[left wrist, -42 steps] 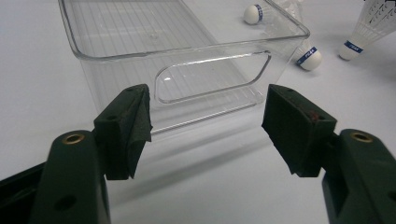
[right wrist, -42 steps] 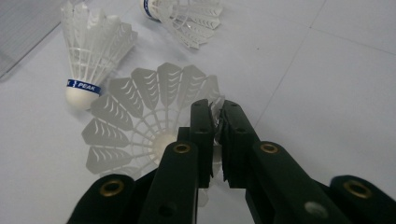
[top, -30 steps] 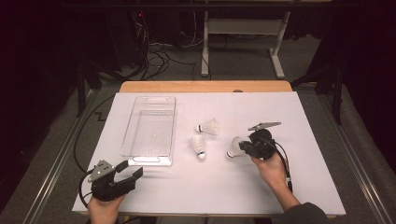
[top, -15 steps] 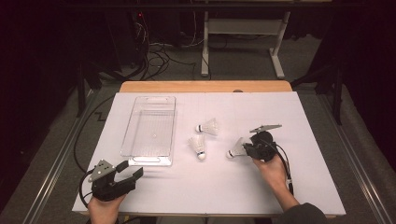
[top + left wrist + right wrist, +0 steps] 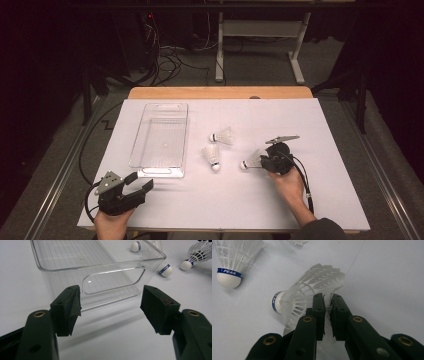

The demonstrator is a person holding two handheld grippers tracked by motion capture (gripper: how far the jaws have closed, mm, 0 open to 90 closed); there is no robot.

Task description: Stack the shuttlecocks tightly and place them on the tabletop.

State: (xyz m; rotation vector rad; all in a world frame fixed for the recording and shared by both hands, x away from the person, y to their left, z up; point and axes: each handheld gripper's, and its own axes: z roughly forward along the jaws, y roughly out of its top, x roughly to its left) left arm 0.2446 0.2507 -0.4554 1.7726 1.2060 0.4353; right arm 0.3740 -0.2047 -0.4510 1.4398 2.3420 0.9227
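Observation:
Three white shuttlecocks with blue-banded corks lie on the white table. My right gripper (image 5: pixel 327 301) is shut on the feather skirt's rim of one shuttlecock (image 5: pixel 307 292), whose cork points away to the left. In the high view this shuttlecock (image 5: pixel 251 160) lies right of centre at the tip of the right gripper (image 5: pixel 264 161). Two loose shuttlecocks (image 5: pixel 222 135) (image 5: pixel 212 156) lie just to its left. A clear plastic bin (image 5: pixel 160 140) stands left of centre. My left gripper (image 5: pixel 110 307) is open, facing the bin's near handle wall (image 5: pixel 112 280), apart from it. The left gripper (image 5: pixel 141 182) is near the front left edge.
A second shuttlecock (image 5: pixel 234 257) lies at the upper left in the right gripper view. Cables trail from both grippers toward the table's front edge. Bare white tabletop (image 5: pixel 320 125) spreads to the right and front. A wooden strip (image 5: pixel 220 93) borders the far edge.
The shuttlecock at the right gripper has tilted and now looks slimmer, with the hand shifted slightly. The left gripper has stayed where it was.

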